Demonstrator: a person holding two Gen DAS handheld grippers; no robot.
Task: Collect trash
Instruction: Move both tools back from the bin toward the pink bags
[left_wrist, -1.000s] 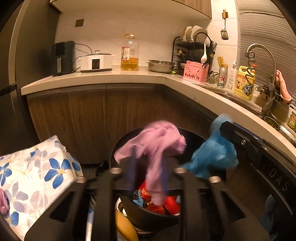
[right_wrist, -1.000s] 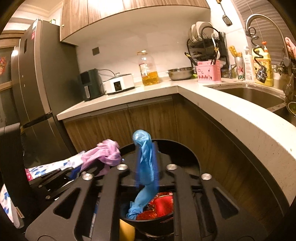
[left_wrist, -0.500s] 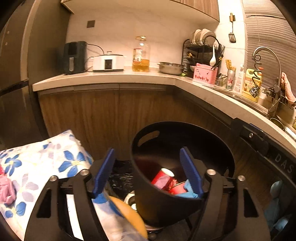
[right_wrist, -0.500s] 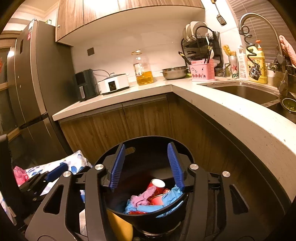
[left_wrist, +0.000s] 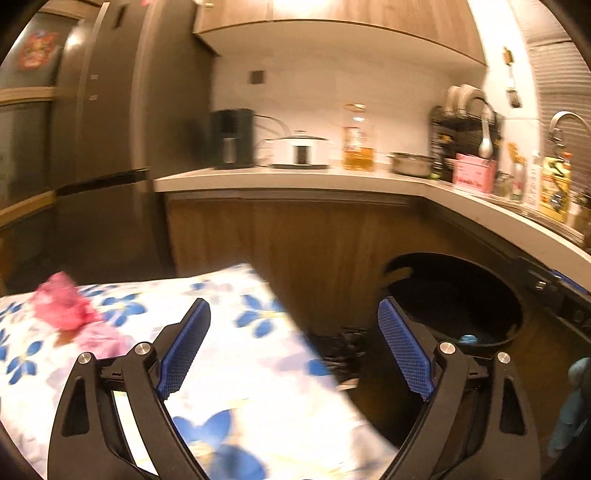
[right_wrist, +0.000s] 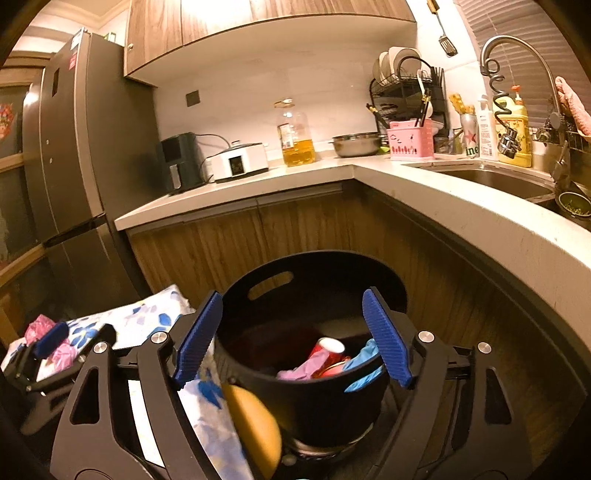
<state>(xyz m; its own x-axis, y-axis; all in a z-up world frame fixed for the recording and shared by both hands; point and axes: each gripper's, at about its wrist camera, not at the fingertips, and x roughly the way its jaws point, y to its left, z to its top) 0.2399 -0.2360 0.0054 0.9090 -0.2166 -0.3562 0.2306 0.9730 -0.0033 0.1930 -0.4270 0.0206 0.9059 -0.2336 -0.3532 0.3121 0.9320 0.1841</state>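
Left wrist view shows the left gripper (left_wrist: 293, 350) with its blue pads spread wide and nothing between them; the jaws have just been opening. Ahead and to the left of those pads, a crumpled pink wrapper (left_wrist: 64, 304) lies on the floral cloth (left_wrist: 258, 387), with a paler pink scrap (left_wrist: 99, 338) just beside it, nearer the left pad. The black bin (left_wrist: 480, 295) sits off to the right of this gripper, well apart from the pink pieces.

From the right wrist view, the right gripper (right_wrist: 291, 338) is likewise released and empty, its jaws just widened, and it hangs directly over the bin (right_wrist: 314, 398), where a red cup (right_wrist: 327, 349), a pink piece and a blue piece already rest. The pink wrapper (right_wrist: 37, 326) shows far to its left, just past the left gripper's tip.

So the left hand is plainly the nearer one. The wrapper is a loose wad with no clear long axis, so any approach angle should serve. Both grippers tilt slightly downward; the left would need to swing further left and dip onto the cloth.
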